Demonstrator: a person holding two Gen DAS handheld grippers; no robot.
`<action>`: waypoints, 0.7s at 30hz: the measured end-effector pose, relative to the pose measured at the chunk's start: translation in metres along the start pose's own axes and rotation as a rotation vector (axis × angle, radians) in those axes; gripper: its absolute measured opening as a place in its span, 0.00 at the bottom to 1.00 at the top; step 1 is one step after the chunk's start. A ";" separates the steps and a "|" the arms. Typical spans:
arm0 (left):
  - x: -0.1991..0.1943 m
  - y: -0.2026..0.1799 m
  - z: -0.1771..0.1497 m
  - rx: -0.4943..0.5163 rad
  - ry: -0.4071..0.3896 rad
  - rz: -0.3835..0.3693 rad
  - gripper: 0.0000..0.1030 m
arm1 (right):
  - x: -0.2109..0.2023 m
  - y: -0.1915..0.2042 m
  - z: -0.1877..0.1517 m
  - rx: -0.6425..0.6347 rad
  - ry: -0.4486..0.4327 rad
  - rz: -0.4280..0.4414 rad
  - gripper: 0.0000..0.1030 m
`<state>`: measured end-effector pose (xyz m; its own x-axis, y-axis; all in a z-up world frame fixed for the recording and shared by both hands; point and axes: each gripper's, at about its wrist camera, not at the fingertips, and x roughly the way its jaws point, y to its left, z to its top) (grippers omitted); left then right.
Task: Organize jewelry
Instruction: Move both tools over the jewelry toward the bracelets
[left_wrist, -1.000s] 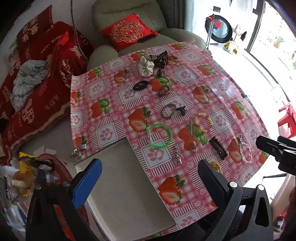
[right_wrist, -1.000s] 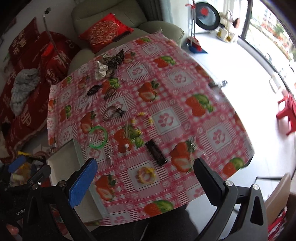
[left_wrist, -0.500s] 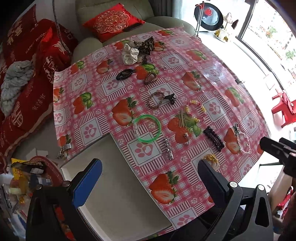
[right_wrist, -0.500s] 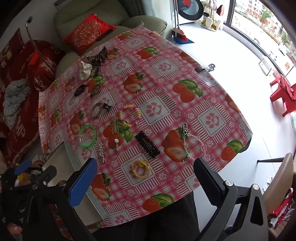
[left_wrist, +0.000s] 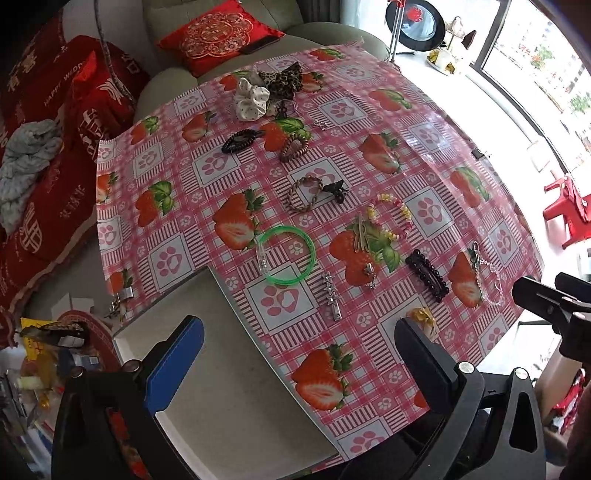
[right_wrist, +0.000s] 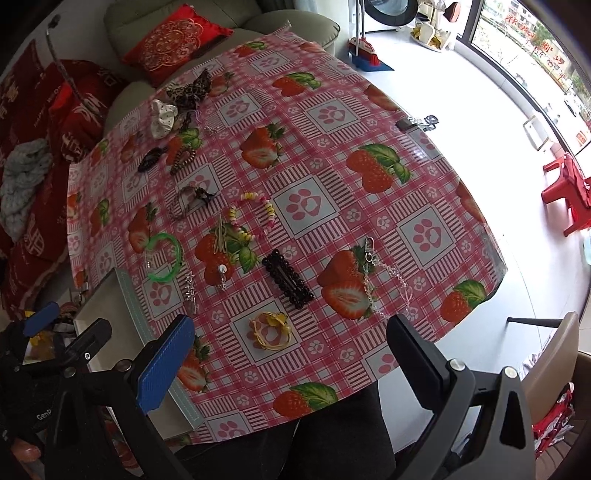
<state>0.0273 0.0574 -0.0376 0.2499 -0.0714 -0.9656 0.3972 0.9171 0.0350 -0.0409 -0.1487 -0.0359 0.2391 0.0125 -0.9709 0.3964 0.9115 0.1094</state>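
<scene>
Jewelry lies scattered on a pink strawberry tablecloth (left_wrist: 424, 155). A green bangle (left_wrist: 286, 254) (right_wrist: 164, 256), a silver star clip (left_wrist: 331, 297), a black beaded clip (left_wrist: 427, 269) (right_wrist: 288, 278), a bead bracelet (left_wrist: 391, 216) (right_wrist: 255, 214), a silver chain (right_wrist: 376, 277) and a yellow hair tie (right_wrist: 271, 330) lie near the front. A grey tray (left_wrist: 221, 373) (right_wrist: 110, 314) sits at the front left. My left gripper (left_wrist: 299, 354) is open and empty above the tray's right edge. My right gripper (right_wrist: 291, 363) is open and empty above the table's front edge.
Scrunchies (left_wrist: 251, 98) and dark bracelets (left_wrist: 240, 140) lie at the far end. A grey sofa with a red cushion (left_wrist: 218, 37) stands behind the table. Red bedding (left_wrist: 44, 177) is on the left. A red stool (right_wrist: 565, 192) stands on the floor at right.
Both grippers have pulled back and up, so more of the table shows in both views. Both stay open and empty. Nothing on the table has moved.
</scene>
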 end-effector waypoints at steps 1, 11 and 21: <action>0.001 0.001 0.001 0.000 0.001 0.000 1.00 | 0.000 0.001 0.001 -0.002 -0.001 -0.001 1.00; 0.003 0.004 0.005 -0.002 0.002 0.003 1.00 | 0.000 0.003 0.003 -0.001 0.000 -0.004 1.00; 0.007 0.007 0.005 -0.005 0.005 0.005 1.00 | 0.003 0.007 0.006 -0.003 0.006 -0.002 1.00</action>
<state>0.0359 0.0619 -0.0426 0.2476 -0.0651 -0.9667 0.3916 0.9193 0.0384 -0.0325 -0.1449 -0.0367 0.2333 0.0132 -0.9723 0.3942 0.9128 0.1069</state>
